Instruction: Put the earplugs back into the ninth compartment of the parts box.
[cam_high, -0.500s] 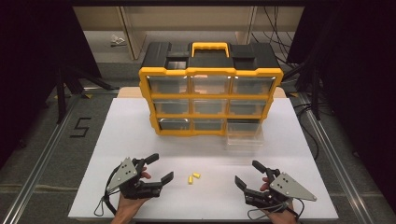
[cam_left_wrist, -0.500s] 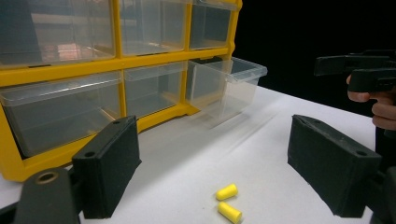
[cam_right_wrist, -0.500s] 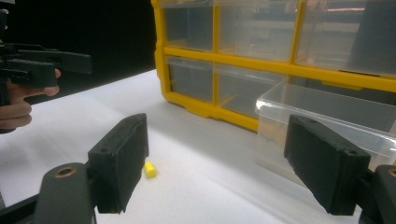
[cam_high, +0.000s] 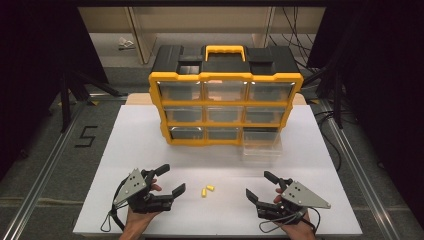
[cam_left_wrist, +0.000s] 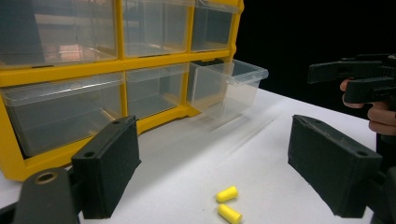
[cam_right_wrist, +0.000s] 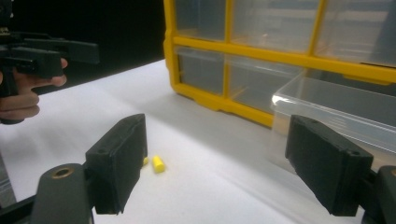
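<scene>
High view has two little yellow earplugs (cam_high: 207, 190) lying on the white table (cam_high: 125, 145), pretty much dead centre between the left gripper (cam_high: 167, 180) and the right gripper (cam_high: 260, 185), near the front edge and well short of the yellow drawer organizer (cam_high: 225, 107). Both grippers have their fingers spread wide with nothing between them, just hovering low on either side. The bottom right drawer (cam_high: 262, 147) of the organizer is pulled out and looks empty, so my guess is that's where the plugs are headed. From the left gripper view the two plugs (cam_left_wrist: 227, 204) sit just beside each other at an angle, maybe touching, hard to say. These look like foam, so super light and squishy, nothing to break, but they're round and will roll or squirt out if you pinch near an end. I'd take one at a time, across the middle of the barrel, with a gentle squeeze and the fingers (cam_left_wrist: 106, 168) right down at the table. From the right gripper view one plug (cam_right_wrist: 158, 164) shows clearly, the other is half hidden behind a finger.
</scene>
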